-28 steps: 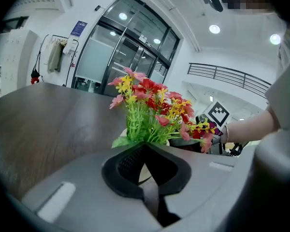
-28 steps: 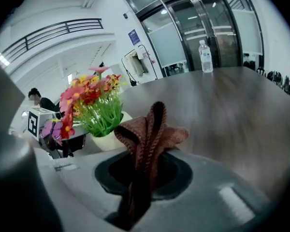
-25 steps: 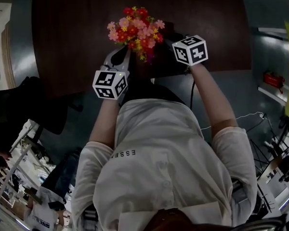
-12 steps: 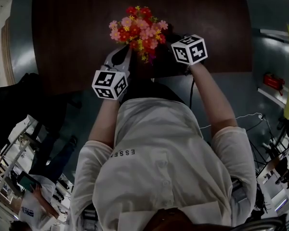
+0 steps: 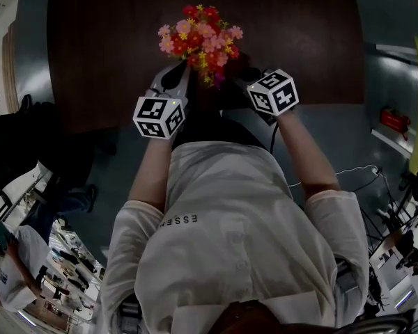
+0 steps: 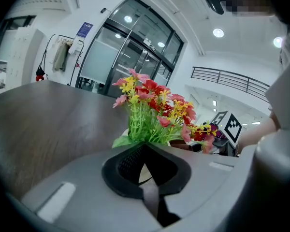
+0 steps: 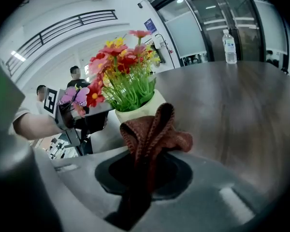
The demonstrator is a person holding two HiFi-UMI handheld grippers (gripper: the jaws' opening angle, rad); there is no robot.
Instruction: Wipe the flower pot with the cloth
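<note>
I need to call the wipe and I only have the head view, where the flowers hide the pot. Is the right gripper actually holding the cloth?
Observer: Yes. In the right gripper view, the right gripper's fingers are clamped on a bunched brown cloth.
Operator: Is it on the flower pot yet?
Observer: The cloth is right up against the side of the cream flower pot, below the rim. I can't confirm contact.
Operator: And the left gripper?
Observer: The left gripper's fingers look closed on the pot's rim, with a pale sliver of it showing between them.
</note>
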